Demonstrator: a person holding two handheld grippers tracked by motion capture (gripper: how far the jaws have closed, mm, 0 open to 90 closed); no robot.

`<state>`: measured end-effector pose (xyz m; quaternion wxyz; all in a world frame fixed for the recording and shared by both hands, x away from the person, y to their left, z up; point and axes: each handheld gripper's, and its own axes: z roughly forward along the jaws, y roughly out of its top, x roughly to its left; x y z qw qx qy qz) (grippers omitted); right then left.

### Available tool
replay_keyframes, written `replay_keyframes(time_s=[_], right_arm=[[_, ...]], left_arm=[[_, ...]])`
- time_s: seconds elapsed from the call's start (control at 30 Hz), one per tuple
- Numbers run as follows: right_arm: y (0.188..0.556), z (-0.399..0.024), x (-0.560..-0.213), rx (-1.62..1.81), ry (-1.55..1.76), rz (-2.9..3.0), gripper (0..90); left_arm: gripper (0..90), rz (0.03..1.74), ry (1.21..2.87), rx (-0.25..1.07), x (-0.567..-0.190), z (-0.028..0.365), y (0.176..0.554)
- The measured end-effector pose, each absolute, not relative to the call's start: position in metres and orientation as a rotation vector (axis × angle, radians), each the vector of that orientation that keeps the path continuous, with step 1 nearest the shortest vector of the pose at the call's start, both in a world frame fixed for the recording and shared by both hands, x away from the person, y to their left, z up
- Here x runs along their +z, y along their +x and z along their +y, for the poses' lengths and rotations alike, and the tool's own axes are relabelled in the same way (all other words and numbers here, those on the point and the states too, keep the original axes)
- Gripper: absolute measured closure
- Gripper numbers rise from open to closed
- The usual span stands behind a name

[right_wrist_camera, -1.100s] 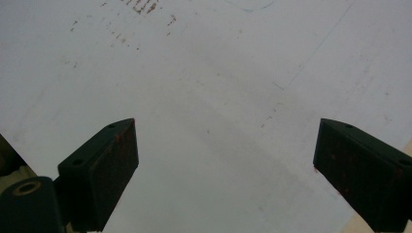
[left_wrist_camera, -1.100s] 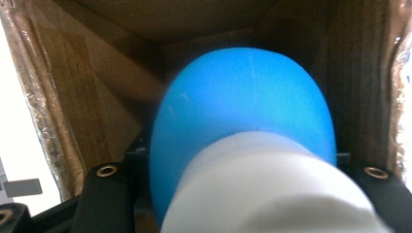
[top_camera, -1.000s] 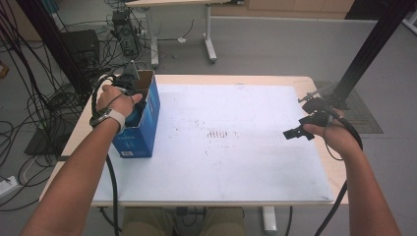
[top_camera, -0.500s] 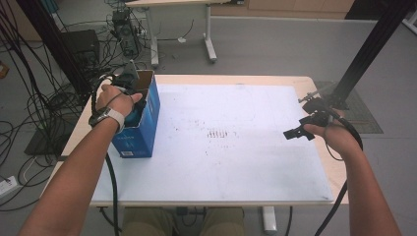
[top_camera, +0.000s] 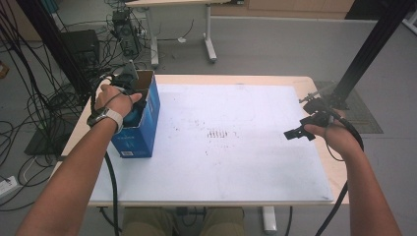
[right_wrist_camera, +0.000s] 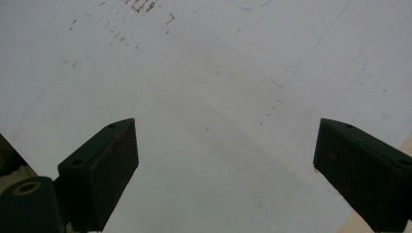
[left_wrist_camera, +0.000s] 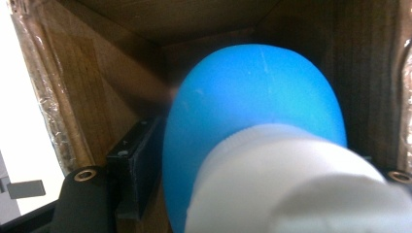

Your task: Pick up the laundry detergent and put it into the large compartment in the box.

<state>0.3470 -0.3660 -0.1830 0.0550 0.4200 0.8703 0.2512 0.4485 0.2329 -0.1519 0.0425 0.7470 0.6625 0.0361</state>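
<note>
Jaws of left gripper (left_wrist_camera: 252,194) just been opening, blue-and-white bottle (left_wrist_camera: 252,131) still between them inside blue cardboard box (top_camera: 142,123) at table's left edge; right gripper (right_wrist_camera: 223,165) jaws wide, empty, over white mat (top_camera: 236,142)

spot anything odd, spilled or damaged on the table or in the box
Nothing is spilled or broken. The white table sheet has a patch of small brownish marks near its middle, like stains or wear. In the blue cardboard box at the table's left edge, a blue and white object sits between the left tool's just-opening jaws.
</note>
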Motion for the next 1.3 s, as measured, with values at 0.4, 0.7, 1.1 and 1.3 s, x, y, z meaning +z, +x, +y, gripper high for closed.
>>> replay_keyframes(time_s=[0.4,0.7,1.1,1.3], right_arm=[[0.345,-0.364,-0.184,0.765,1.274,2.645,9.0],[0.343,-0.364,-0.18,0.765,1.267,2.64,9.0],[0.338,-0.365,-0.178,0.765,1.27,2.633,9.0],[0.336,-0.366,-0.179,0.771,1.267,2.633,9.0]], left_arm=[[28.4,2.012,2.3,0.107,-0.145,0.234,0.448],[28.0,1.999,2.323,0.103,-0.14,0.234,0.449],[23.1,1.965,2.314,0.107,-0.129,0.237,0.443],[19.3,1.95,2.314,0.11,-0.124,0.238,0.441]])
